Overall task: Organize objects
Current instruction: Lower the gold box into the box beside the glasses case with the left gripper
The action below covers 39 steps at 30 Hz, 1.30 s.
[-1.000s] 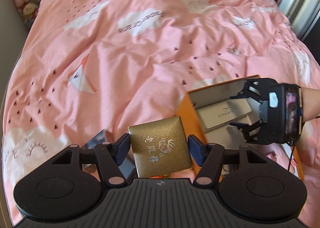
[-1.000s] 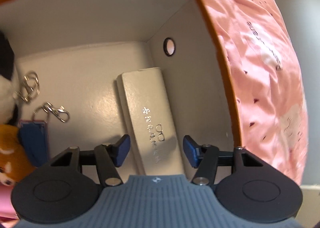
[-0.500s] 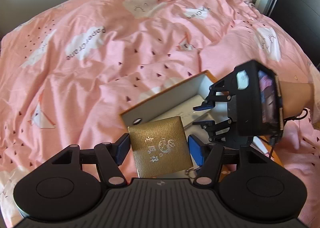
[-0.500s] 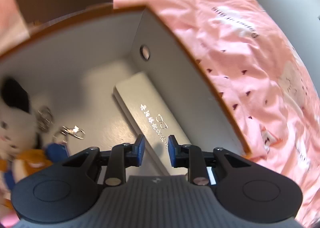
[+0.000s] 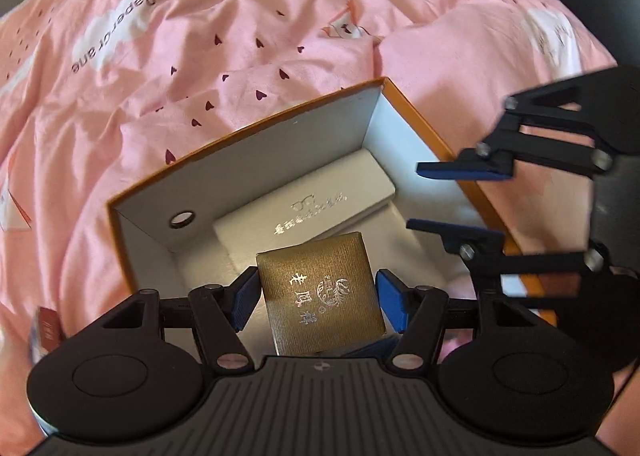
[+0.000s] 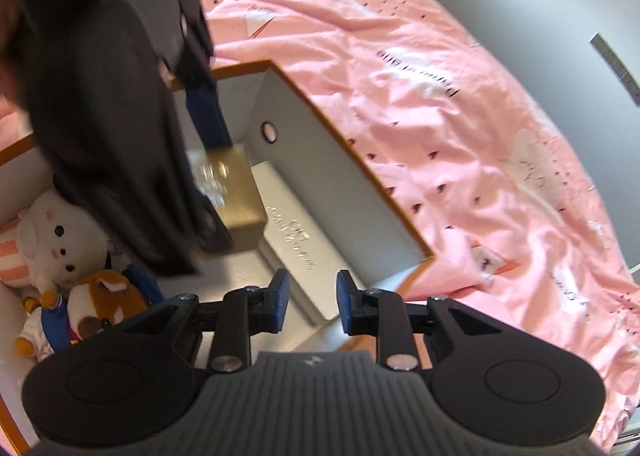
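My left gripper [image 5: 316, 298] is shut on a gold square box [image 5: 322, 294] with silver characters and holds it over the open orange storage box [image 5: 248, 128], above a white glasses case [image 5: 308, 204] that lies on its floor. In the right wrist view the gold box [image 6: 230, 196] hangs in the left gripper above the white case [image 6: 296, 244]. My right gripper [image 6: 309, 302] is open and empty, raised over the near corner of the orange box [image 6: 340, 136]. It also shows at the right of the left wrist view [image 5: 460, 200].
A white plush toy [image 6: 52, 244] and a brown plush toy [image 6: 100, 296] lie in the orange box's left part. The box rests on a pink bedspread [image 5: 200, 36] with cloud prints. A small red-edged item [image 5: 46, 330] lies on the bed at left.
My left gripper has carried the gold box forward over the orange box and down into it. My right gripper has let go of the white case, pulled back up and opened a little.
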Tool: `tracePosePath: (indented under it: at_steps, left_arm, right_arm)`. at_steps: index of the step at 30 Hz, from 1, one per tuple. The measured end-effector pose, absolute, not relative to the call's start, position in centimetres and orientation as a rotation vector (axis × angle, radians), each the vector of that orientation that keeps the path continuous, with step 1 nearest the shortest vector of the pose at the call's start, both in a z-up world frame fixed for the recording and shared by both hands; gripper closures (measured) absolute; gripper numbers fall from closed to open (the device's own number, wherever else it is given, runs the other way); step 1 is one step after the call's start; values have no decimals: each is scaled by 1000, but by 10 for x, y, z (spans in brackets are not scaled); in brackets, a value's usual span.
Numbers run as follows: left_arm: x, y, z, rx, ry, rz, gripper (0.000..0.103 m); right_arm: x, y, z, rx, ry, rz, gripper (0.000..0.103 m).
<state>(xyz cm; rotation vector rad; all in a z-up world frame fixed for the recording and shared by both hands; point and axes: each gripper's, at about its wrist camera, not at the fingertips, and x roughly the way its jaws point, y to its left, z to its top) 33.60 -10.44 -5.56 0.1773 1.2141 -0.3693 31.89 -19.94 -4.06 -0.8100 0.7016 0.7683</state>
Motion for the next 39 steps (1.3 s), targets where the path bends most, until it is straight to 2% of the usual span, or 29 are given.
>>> tracePosePath:
  at_steps: [8,21,28,34,39]
  left_arm:
    - [354,-112,-86,-74,1263,-299,31]
    - [367,-125,-118,-208,1323,-302,32]
    - [365,-114,-105,-179,1346,-352,29]
    - [353,-112,-100,-88,1386,-438,46]
    - [350,-118,-107,-54,1378,-473,77]
  right_arm:
    - [328,-227,-35,-792,714,665,78]
    - [325,-234,-37,-759,710,681,78]
    - [323,-233,-35,-763,725,681,68]
    - [321,-231,-40,-779,747,678,68]
    - [322,-230,-43,-779,763,673,68]
